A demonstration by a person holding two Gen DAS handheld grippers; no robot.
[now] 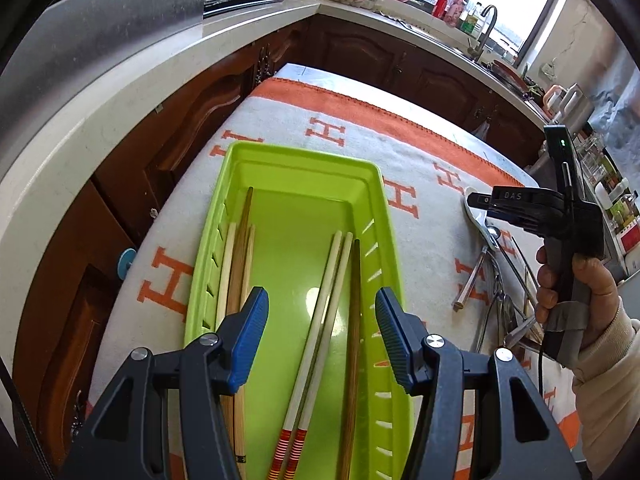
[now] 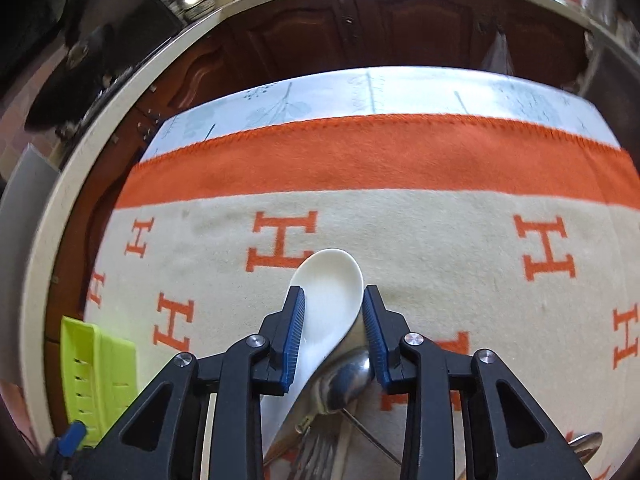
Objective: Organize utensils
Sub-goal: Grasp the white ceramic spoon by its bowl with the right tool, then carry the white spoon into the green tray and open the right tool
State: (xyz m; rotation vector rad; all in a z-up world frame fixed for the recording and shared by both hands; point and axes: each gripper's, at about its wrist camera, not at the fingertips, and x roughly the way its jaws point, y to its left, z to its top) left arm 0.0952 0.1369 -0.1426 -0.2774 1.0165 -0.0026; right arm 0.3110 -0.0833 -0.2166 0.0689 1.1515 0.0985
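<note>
My left gripper hangs open over the lime green tray, with nothing between its blue pads. Several chopsticks lie lengthwise in the tray: a pale pair with red striped ends, a dark one beside them, and more along the left wall. My right gripper points down at a white ceramic spoon lying on the cloth. Its pads touch both sides of the spoon's bowl. In the left wrist view the same right gripper sits over the white spoon, held by a hand.
A metal spoon and other cutlery lie in a pile just behind the white spoon. The orange and cream cloth covers the table. The tray's corner shows at the left. Brown cabinets and a countertop ring the table.
</note>
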